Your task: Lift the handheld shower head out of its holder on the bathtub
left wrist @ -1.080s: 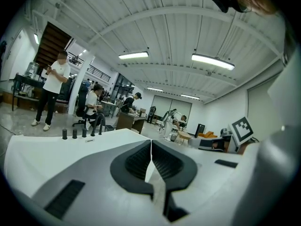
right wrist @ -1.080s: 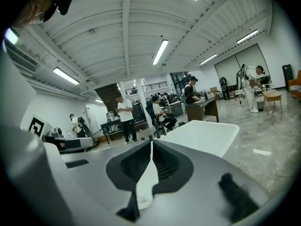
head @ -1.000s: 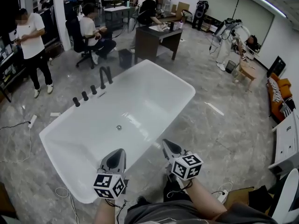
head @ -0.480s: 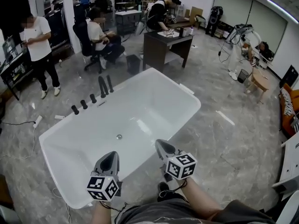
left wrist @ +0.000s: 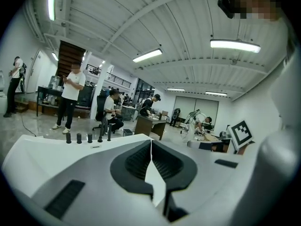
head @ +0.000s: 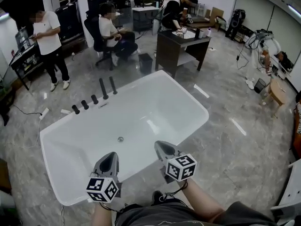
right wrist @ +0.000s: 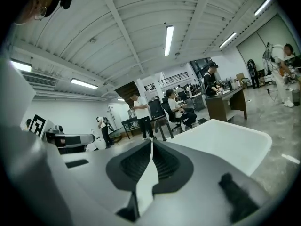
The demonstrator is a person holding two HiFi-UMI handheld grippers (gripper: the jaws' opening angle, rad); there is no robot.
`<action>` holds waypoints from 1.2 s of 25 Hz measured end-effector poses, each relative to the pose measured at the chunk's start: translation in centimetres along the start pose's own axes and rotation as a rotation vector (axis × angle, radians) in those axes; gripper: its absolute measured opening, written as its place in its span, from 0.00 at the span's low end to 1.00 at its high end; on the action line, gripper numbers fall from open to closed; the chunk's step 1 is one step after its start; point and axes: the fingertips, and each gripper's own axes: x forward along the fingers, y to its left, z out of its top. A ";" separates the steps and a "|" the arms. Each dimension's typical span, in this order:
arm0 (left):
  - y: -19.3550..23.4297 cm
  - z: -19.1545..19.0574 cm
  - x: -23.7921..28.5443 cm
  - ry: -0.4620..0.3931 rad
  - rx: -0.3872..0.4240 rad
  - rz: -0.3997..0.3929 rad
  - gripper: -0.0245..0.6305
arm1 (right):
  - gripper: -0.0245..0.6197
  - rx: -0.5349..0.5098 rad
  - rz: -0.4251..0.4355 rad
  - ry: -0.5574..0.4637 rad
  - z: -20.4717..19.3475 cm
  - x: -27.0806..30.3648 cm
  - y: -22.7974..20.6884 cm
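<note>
Since a second ago I have stepped sideways, and the white freestanding bathtub (head: 164,98) has swung across the head view. Head view: upper left, the slim black handheld shower head (head: 113,85) stands upright in the row of black fittings (head: 85,104) on the far rim; it is likely the end stick. Left gripper (head: 112,155) and right gripper (head: 159,146) hover low-centre, well apart from it. Left gripper view: jaws clenched together, empty, tipped slightly down. Right gripper view: the same. I judge this the approach; next, walk round and open one gripper.
</note>
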 end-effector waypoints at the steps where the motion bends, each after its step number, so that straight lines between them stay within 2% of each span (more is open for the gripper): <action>1: -0.3 0.1 0.5 -0.003 -0.003 0.012 0.06 | 0.08 -0.011 0.012 0.011 0.0 0.2 -0.6; 5: -0.7 0.0 1.9 -0.005 -0.018 0.051 0.06 | 0.08 -0.067 0.048 0.048 0.0 1.7 -2.2; 11: 0.3 -0.1 3.2 0.012 -0.028 0.074 0.06 | 0.08 -0.038 0.061 0.087 -0.8 4.3 -3.0; 19: 5.6 0.1 6.4 0.032 -0.057 0.070 0.06 | 0.08 -0.064 0.043 0.137 -0.5 9.5 -3.3; 30: 13.3 1.8 10.1 0.021 -0.075 0.041 0.06 | 0.08 -0.097 -0.017 0.143 1.8 17.8 -4.0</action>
